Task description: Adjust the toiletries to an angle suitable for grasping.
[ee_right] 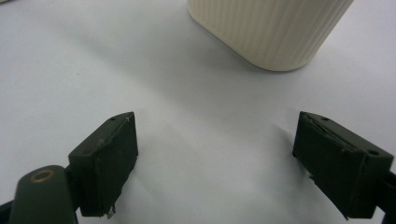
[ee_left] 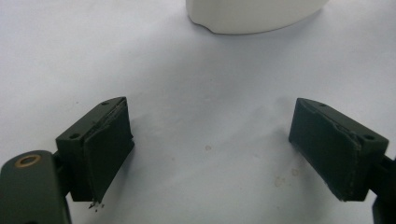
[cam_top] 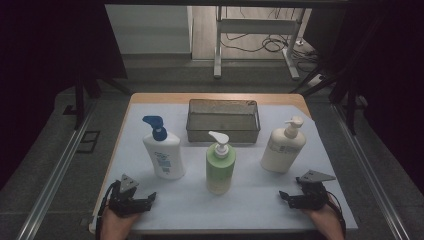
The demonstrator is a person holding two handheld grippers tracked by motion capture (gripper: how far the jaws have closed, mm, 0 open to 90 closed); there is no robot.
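Both hand-held grippers rest low at the table's near edge, left gripper (cam_top: 141,198) and right gripper (cam_top: 290,197) spread wide, empty. Ahead stand the blue-capped white pump bottle (cam_top: 164,156) and ribbed cream pump bottle (cam_top: 282,148), upright.

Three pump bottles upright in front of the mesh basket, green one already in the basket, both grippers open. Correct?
Not quite: the high view shows the green bottle standing on the table between the blue-pump bottle and cream bottle, in front of the mesh basket, not inside it. Left gripper and right gripper are both open.
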